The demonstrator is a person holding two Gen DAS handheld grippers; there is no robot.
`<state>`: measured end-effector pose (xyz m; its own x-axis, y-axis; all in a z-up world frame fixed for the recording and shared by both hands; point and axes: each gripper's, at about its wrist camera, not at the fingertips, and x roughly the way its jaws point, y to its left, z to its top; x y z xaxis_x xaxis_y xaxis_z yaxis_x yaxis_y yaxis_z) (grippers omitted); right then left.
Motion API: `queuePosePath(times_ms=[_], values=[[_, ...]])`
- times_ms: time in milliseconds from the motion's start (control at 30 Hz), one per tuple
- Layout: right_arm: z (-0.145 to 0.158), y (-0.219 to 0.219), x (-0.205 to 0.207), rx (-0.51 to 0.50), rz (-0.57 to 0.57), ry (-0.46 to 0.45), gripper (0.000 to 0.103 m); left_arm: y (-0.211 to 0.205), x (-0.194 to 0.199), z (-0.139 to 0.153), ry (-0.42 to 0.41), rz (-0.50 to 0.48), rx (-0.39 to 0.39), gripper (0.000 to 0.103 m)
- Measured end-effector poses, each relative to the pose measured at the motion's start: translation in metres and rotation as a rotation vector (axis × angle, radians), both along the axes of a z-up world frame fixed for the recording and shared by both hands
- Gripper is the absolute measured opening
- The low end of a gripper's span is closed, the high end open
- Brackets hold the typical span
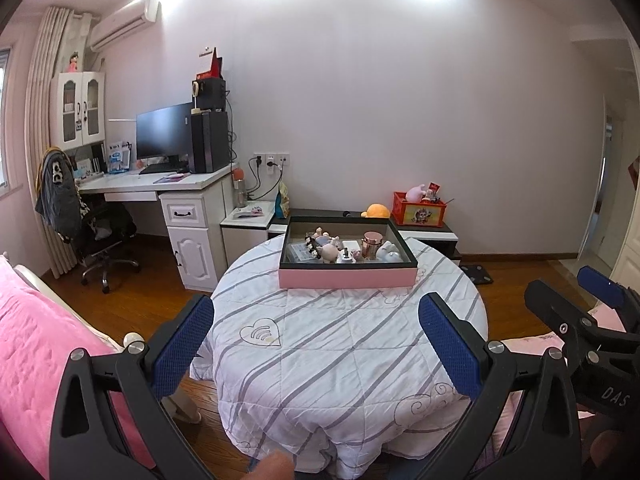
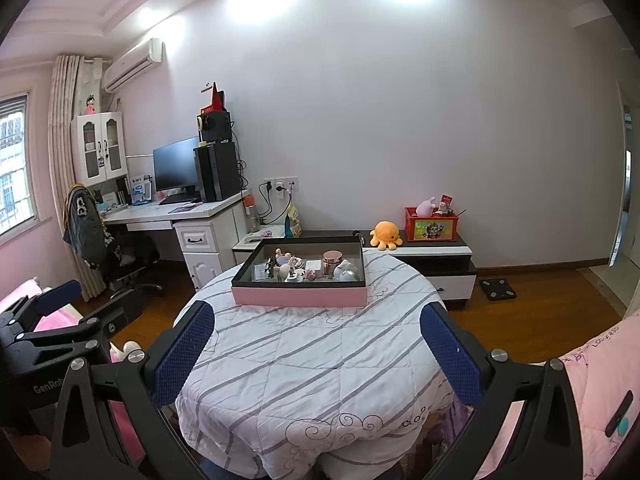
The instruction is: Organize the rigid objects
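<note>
A pink box with a black rim (image 1: 347, 278) (image 2: 300, 295) sits at the far side of a round table covered by a striped white quilt (image 1: 340, 344) (image 2: 312, 356). It holds several small items: a rose-gold canister (image 1: 372, 243) (image 2: 331, 261), small figurines (image 1: 326, 246) (image 2: 282, 266) and white pieces. My left gripper (image 1: 316, 344) is open and empty, held above the table's near edge. My right gripper (image 2: 318, 348) is open and empty, beside the left one. Each shows in the other's view (image 1: 576, 312) (image 2: 68, 312).
A white desk (image 1: 160, 184) with monitor and PC tower stands at the left, with an office chair (image 1: 100, 232). A low cabinet (image 2: 432, 256) behind the table carries an orange plush octopus (image 2: 385, 235) and a red crate (image 2: 431, 225). Pink bedding (image 1: 36, 344) lies at both sides. A scale (image 2: 497, 289) lies on the floor.
</note>
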<state>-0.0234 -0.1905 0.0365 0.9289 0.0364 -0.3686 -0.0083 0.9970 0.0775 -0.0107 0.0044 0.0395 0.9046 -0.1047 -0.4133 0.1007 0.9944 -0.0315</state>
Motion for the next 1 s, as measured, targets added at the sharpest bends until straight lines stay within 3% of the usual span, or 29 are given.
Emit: queuePosePath(times_ms=[367,1000], values=[[-0.0024,0.0014,-0.0006,-0.001,-0.013,0.006,0.103,0.0004,0.0018,-0.0033,0.027,-0.013,-0.035,0.103],[0.0013,0.0054,-0.0049,-0.012,-0.018,-0.013,0.103,-0.0012,-0.0055,0.0004,-0.009,0.017,0.010,0.103]])
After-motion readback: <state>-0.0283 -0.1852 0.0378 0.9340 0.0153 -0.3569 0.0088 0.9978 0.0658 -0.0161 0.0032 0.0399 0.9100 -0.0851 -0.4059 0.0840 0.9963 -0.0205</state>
